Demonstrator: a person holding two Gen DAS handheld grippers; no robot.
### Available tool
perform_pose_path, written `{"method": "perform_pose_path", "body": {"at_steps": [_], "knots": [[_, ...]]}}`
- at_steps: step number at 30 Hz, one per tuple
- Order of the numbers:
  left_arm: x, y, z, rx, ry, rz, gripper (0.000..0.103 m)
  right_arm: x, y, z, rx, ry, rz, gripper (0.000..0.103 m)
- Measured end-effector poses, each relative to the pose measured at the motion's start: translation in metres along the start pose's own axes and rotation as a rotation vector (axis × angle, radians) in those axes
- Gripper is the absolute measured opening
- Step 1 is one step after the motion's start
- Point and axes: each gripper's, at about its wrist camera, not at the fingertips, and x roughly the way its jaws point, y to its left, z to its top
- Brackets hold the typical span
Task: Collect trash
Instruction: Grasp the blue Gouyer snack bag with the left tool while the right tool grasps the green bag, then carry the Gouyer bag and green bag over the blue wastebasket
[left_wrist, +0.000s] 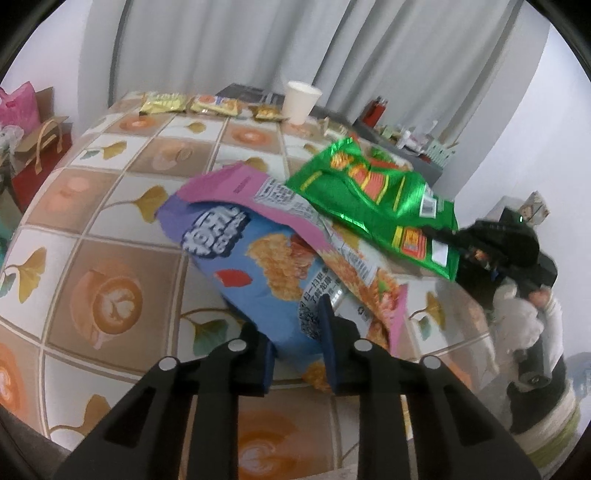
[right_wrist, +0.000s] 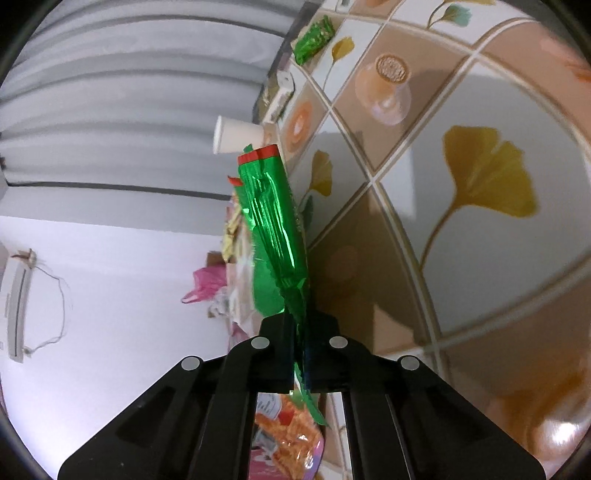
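At far left of your left wrist view sit a pink bag (left_wrist: 18, 107) and a paper carrier (left_wrist: 44, 136), contents unreadable. Your left gripper (left_wrist: 295, 347) clamps the blue-and-pink snack bag (left_wrist: 255, 254), its mouth gaping, over the patterned tablecloth (left_wrist: 110, 229). Further right, the green wrapper (left_wrist: 373, 195) overlaps that bag, pinched at its corner by your right gripper (left_wrist: 454, 236). Only the right wrist view shows those fingers (right_wrist: 280, 350) closed on the wrapper's crimped edge. A paper cup (left_wrist: 300, 101) stands behind, interior hidden.

Bright, even daylight; strong fisheye warping, dark corners, slight motion blur.
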Motion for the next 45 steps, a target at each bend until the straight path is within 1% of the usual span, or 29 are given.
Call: {"method": "perform_pose_path", "body": {"at_steps": [3,6,8,11,13,14,17,20,22,23,25,27,29,32,33,34,36,38,39,42,44,45], "knots": [[-0.007,-0.004,0.006,0.006,-0.025,-0.041,0.015,-0.019,-0.001,-0.008,0.001,-0.028,0.050,0.002],[-0.011,-0.013,0.013,0.010,-0.034,-0.090,0.012,-0.041,-0.003,-0.015,-0.002,-0.063,0.098,0.002],[-0.015,-0.024,0.018,0.021,-0.041,-0.125,0.011,-0.055,-0.005,-0.017,-0.002,-0.086,0.127,0.002],[-0.017,-0.050,0.030,0.056,-0.040,-0.186,0.011,-0.089,-0.010,-0.017,0.000,-0.143,0.181,0.002],[-0.013,-0.072,0.035,0.080,-0.029,-0.229,0.011,-0.111,-0.015,-0.016,0.003,-0.182,0.207,0.002],[-0.011,-0.083,0.038,0.095,-0.024,-0.249,0.011,-0.129,-0.020,-0.016,0.007,-0.214,0.224,0.002],[0.004,-0.133,0.045,0.159,0.012,-0.329,0.011,-0.178,-0.040,-0.016,0.024,-0.301,0.238,0.002],[0.022,-0.179,0.046,0.210,0.059,-0.402,0.011,-0.220,-0.064,-0.016,0.054,-0.386,0.223,0.002],[0.040,-0.220,0.045,0.274,0.095,-0.442,0.011,-0.258,-0.092,-0.017,0.096,-0.461,0.195,0.002],[0.046,-0.233,0.043,0.295,0.107,-0.452,0.011,-0.271,-0.104,-0.018,0.116,-0.486,0.186,0.002],[0.064,-0.268,0.037,0.339,0.154,-0.486,0.011,-0.300,-0.135,-0.018,0.172,-0.549,0.153,0.002],[0.084,-0.296,0.033,0.358,0.208,-0.518,0.011,-0.322,-0.169,-0.015,0.235,-0.603,0.116,0.002],[0.103,-0.318,0.027,0.368,0.254,-0.537,0.011,-0.336,-0.207,-0.012,0.313,-0.637,0.083,0.002],[0.137,-0.348,0.026,0.358,0.330,-0.568,0.011,-0.343,-0.251,-0.004,0.399,-0.662,0.038,0.002],[0.154,-0.363,0.025,0.347,0.370,-0.584,0.011,-0.342,-0.265,-0.003,0.425,-0.665,0.029,0.002],[0.164,-0.370,0.025,0.339,0.391,-0.589,0.011,-0.333,-0.275,0.005,0.452,-0.665,0.020,0.002],[0.197,-0.390,0.024,0.318,0.461,-0.599,0.011,-0.328,-0.301,0.009,0.496,-0.655,-0.003,0.002],[0.231,-0.406,0.022,0.276,0.536,-0.596,0.011,-0.316,-0.315,0.019,0.519,-0.634,-0.019,0.002],[0.254,-0.415,0.019,0.244,0.587,-0.594,0.011,-0.316,-0.328,0.020,0.533,-0.618,-0.029,0.002],[0.319,-0.436,0.007,0.116,0.718,-0.563,0.011,-0.308,-0.353,0.026,0.565,-0.588,-0.049,0.005],[0.351,-0.446,-0.004,0.054,0.766,-0.530,0.011,-0.301,-0.368,0.033,0.580,-0.569,-0.054,0.010],[0.374,-0.449,-0.011,0.014,0.794,-0.502,0.011,-0.305,-0.371,0.033,0.589,-0.560,-0.055,0.012]]}}
